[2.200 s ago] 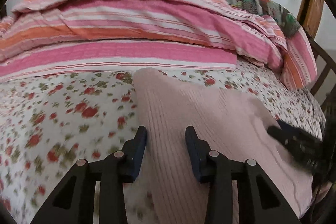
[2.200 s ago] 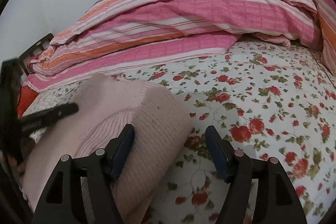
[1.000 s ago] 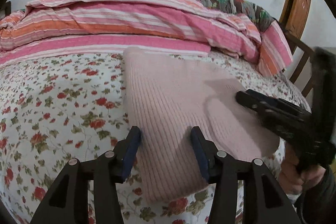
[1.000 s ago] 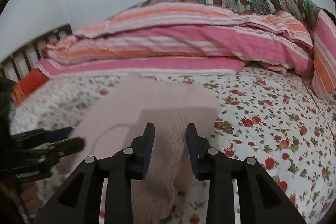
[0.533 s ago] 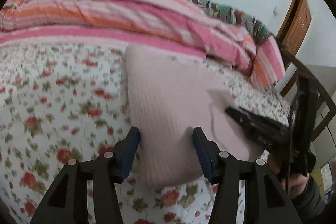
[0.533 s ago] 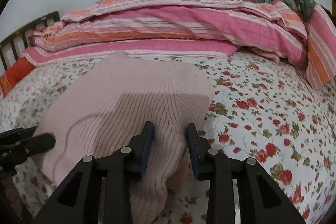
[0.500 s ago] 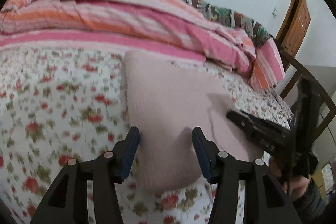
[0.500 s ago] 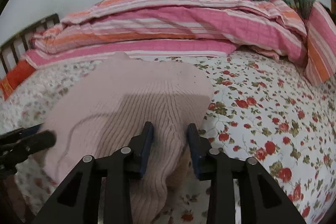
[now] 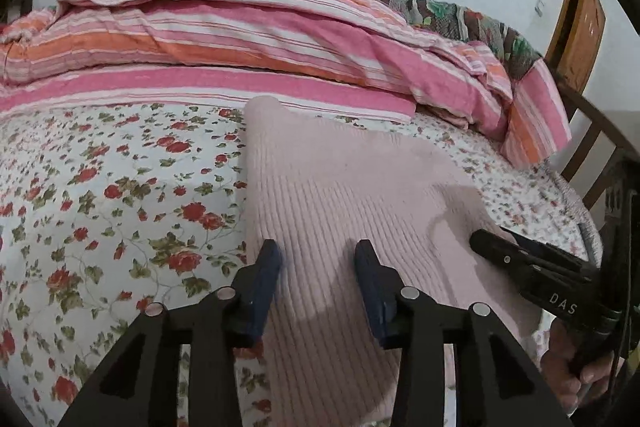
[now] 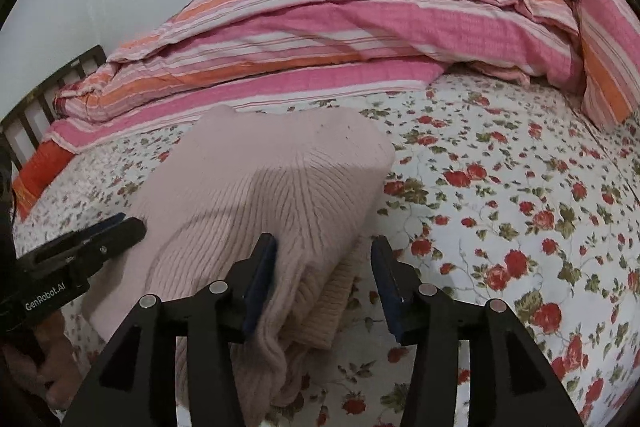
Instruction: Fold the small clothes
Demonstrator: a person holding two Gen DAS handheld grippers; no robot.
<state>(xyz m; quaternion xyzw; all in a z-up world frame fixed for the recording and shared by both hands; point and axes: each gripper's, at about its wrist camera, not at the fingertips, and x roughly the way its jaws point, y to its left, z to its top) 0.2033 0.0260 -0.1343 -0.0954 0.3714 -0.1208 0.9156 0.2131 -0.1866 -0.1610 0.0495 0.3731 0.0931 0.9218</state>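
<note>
A pale pink ribbed knit garment (image 9: 340,195) lies folded on the floral bedsheet (image 9: 100,195); it also shows in the right wrist view (image 10: 260,187). My left gripper (image 9: 318,259) is open, its jaws astride the garment's near left edge. My right gripper (image 10: 324,251) is open over the garment's near right corner, where folded layers (image 10: 332,299) stack up. Each gripper shows in the other's view: the right one (image 9: 528,263) at the garment's right edge, the left one (image 10: 84,243) at its left edge.
A pink and orange striped quilt (image 9: 240,39) is heaped along the far side of the bed, with a patterned blanket (image 9: 420,3) behind it. A wooden bed frame (image 9: 592,147) and a door (image 9: 576,27) stand at the right. An orange cloth (image 10: 40,171) lies by the slatted headboard (image 10: 48,91).
My right gripper has opened wider, from nearly pinched on the knit to jaws well apart. The left gripper has lowered closer over the garment's edge. The garment has stayed flat.
</note>
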